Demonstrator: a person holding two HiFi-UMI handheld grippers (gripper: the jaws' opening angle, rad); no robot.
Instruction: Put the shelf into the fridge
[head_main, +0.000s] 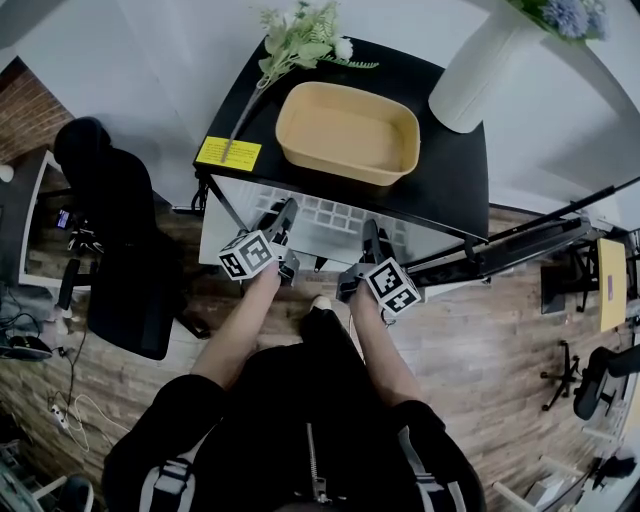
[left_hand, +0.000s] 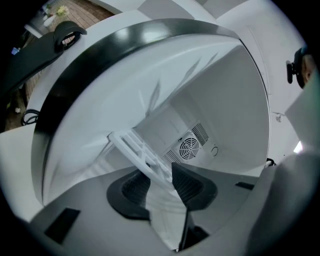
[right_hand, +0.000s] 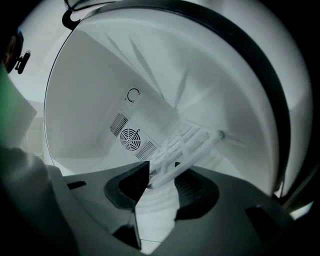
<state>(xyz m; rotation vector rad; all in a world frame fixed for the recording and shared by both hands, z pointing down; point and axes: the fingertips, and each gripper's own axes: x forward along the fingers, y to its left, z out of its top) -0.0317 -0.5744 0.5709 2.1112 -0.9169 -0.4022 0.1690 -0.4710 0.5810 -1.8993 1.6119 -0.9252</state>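
Note:
The white wire shelf (head_main: 330, 215) sticks out a little from the small fridge under its black top (head_main: 455, 175). My left gripper (head_main: 283, 225) and right gripper (head_main: 371, 240) are side by side at the shelf's front edge. In the left gripper view the shelf (left_hand: 134, 146) slants into the white fridge, and its front bar runs through the left gripper (left_hand: 159, 176), whose jaws stand apart around it. In the right gripper view the shelf (right_hand: 192, 140) lies the same way between the spread jaws of the right gripper (right_hand: 162, 179). No pad clearly presses on the bar.
A fan grille (left_hand: 189, 147) (right_hand: 129, 136) sits on the fridge's back wall. On the fridge top stand a tan tray (head_main: 347, 132), a white vase (head_main: 478, 65), flowers (head_main: 300, 40) and a yellow label (head_main: 228, 152). A black chair (head_main: 120, 240) is left, dark bars (head_main: 530, 240) right.

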